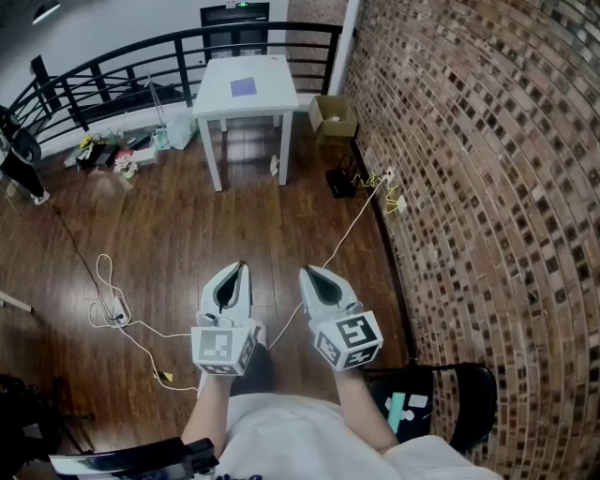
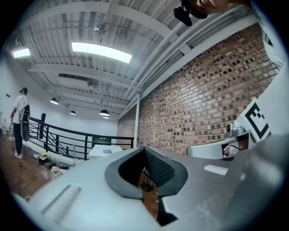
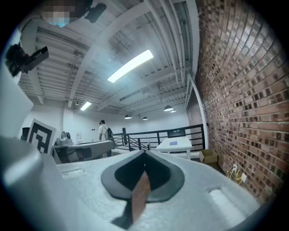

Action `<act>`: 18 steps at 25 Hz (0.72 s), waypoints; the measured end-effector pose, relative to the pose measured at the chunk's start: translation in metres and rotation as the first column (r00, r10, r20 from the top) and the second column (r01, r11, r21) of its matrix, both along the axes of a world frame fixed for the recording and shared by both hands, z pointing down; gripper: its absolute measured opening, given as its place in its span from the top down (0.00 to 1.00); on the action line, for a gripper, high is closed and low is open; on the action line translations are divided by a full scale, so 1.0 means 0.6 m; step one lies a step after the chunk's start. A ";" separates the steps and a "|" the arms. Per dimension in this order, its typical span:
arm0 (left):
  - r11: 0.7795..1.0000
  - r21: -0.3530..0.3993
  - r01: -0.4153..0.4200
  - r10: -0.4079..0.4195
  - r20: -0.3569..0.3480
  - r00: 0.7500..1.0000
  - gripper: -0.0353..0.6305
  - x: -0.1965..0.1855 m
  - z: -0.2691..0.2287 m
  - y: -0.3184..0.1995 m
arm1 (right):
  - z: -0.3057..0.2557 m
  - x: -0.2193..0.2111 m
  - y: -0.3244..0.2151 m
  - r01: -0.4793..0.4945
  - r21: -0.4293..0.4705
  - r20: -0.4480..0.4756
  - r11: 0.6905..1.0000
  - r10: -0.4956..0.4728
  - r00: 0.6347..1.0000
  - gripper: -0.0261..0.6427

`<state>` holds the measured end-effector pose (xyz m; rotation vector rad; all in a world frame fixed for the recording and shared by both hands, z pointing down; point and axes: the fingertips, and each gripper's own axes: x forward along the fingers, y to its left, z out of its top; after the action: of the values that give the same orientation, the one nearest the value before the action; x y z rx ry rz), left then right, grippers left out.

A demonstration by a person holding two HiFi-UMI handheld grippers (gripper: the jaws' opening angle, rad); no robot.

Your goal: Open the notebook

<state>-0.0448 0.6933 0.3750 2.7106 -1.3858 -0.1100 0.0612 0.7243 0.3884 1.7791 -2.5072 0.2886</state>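
Grippers side by side
Left gripper and right gripper (jaws closed, empty) point toward the white table, well short of it.

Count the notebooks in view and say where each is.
1. The purple notebook lies on the white table by the black railing. The floor clutter left of the table could hide others.

Two grippers: left gripper, right gripper. One desk, one notebook, one cardboard box, one chair.
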 end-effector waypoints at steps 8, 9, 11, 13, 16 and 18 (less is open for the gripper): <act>0.999 0.043 0.033 -0.033 -0.010 0.999 0.92 -0.051 -0.058 -0.319 | -0.051 -0.058 -0.316 0.043 0.042 -0.018 0.998 -0.042 0.999 0.97; 0.997 0.056 0.045 -0.044 -0.015 0.999 0.92 -0.061 -0.066 -0.352 | -0.063 -0.066 -0.348 0.049 0.064 -0.025 0.997 -0.048 0.999 0.97; 0.996 0.053 0.066 -0.063 -0.051 0.997 0.92 -0.079 -0.070 -0.413 | -0.072 -0.083 -0.399 0.072 0.083 -0.042 0.994 -0.068 0.997 0.97; 0.998 0.024 0.064 -0.061 -0.109 0.992 0.92 -0.089 -0.063 -0.456 | -0.060 -0.095 -0.432 0.096 0.065 -0.059 0.993 -0.092 0.994 0.97; 0.998 0.008 0.068 -0.067 -0.110 0.992 0.92 -0.084 -0.051 -0.511 | -0.024 -0.091 -0.487 0.113 0.015 -0.054 0.993 -0.112 0.992 0.97; 0.997 -0.010 0.079 -0.079 -0.088 0.993 0.92 -0.074 -0.036 -0.554 | -0.010 -0.082 -0.540 0.123 -0.011 -0.039 0.992 -0.123 0.992 0.97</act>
<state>-0.0890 0.3607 0.3533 2.6113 -1.4656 -0.2273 0.0118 0.4005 0.3826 1.6019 -2.5707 0.2546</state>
